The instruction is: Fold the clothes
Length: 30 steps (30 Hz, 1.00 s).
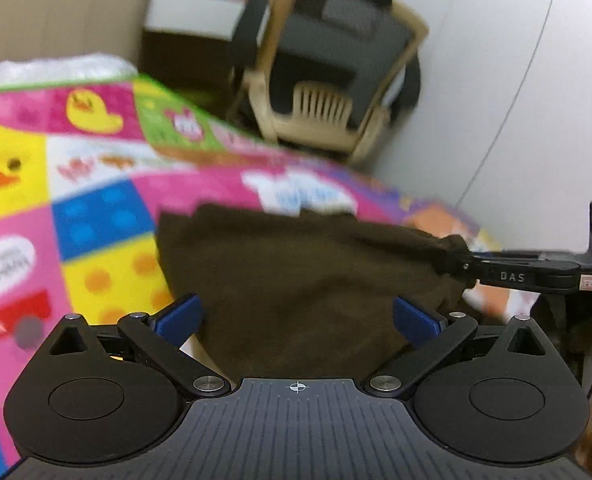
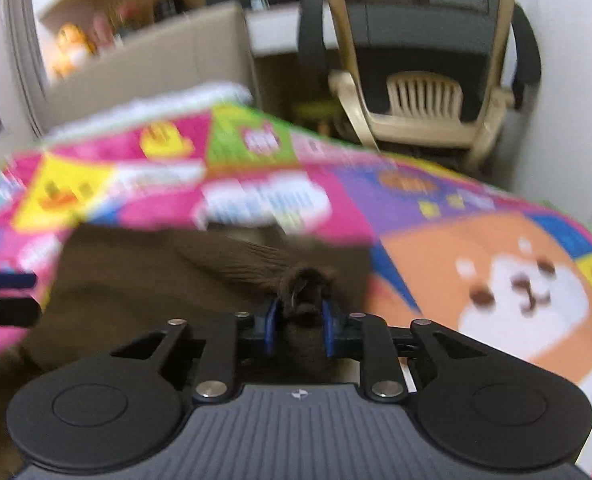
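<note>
A dark brown garment (image 1: 296, 280) lies on a bright cartoon-print mat (image 1: 95, 184). My left gripper (image 1: 298, 318) stands open, its blue pads (image 1: 181, 316) wide apart over the garment's near edge, nothing between them. At the right of the left wrist view, my right gripper (image 1: 462, 258) reaches in sideways, shut on a bunched corner of the garment. In the right wrist view the right gripper (image 2: 300, 320) pinches that brown bunch (image 2: 306, 284) between its blue pads, and the rest of the garment (image 2: 155, 280) spreads to the left. The left gripper's tip shows at the left edge.
The mat (image 2: 496, 280) has a dog picture at the right. Behind it stand a beige-framed office chair (image 1: 328, 80) with a beige plastic chair (image 2: 424, 100) under it, a cardboard panel (image 1: 63, 16), a white fluffy cloth (image 1: 55, 68) and a white wall (image 1: 516, 100).
</note>
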Motion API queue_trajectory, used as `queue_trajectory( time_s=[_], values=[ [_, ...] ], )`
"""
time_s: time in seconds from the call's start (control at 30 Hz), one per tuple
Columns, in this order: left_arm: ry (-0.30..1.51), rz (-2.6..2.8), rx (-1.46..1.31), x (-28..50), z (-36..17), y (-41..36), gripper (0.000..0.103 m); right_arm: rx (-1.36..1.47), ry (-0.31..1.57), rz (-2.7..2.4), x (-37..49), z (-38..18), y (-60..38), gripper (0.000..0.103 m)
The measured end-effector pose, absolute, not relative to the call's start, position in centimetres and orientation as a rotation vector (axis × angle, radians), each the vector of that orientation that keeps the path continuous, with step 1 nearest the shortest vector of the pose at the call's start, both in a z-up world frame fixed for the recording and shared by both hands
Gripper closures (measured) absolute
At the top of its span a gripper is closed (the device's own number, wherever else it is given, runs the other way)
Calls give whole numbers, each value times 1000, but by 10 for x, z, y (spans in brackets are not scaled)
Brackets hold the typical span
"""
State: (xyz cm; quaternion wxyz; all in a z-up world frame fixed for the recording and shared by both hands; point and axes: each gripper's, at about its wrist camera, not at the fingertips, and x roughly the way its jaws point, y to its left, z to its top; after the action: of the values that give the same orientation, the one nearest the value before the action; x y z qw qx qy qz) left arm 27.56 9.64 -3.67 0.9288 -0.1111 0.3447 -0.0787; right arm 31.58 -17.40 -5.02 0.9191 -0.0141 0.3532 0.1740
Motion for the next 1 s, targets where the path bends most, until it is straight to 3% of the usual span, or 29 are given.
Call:
queue_trajectory(
  time_s=[0.07, 0.23, 0.47, 0.53, 0.6, 0.63, 0.67, 0.9, 1.0],
  values=[
    [758, -127, -210, 280, -49, 93, 0, -27, 706, 346, 310, -61, -180, 61],
    [792, -104, -275, 244, -47, 116, 0, 27, 629, 399, 266, -37, -217, 36],
    [864, -151, -191, 185, -60, 118, 0, -123, 753, 489, 215, -55, -242, 32],
    [848, -145, -158, 178, -64, 114, 0, -114, 755, 472, 205, -63, -243, 42],
    [841, -141, -130, 173, -65, 110, 0, -108, 747, 475, 193, -64, -240, 64],
    [842, -146, -119, 171, -65, 109, 0, -94, 751, 491, 186, -63, -238, 82],
    [846, -148, -105, 169, -65, 108, 1, -91, 758, 506, 179, -63, -235, 93],
    [899, -170, -11, 144, -64, 110, 1, -156, 791, 557, 126, -57, -222, 93],
    [920, -202, -61, 145, -54, 119, 1, -170, 780, 571, 127, -43, -230, 85]
  ],
)
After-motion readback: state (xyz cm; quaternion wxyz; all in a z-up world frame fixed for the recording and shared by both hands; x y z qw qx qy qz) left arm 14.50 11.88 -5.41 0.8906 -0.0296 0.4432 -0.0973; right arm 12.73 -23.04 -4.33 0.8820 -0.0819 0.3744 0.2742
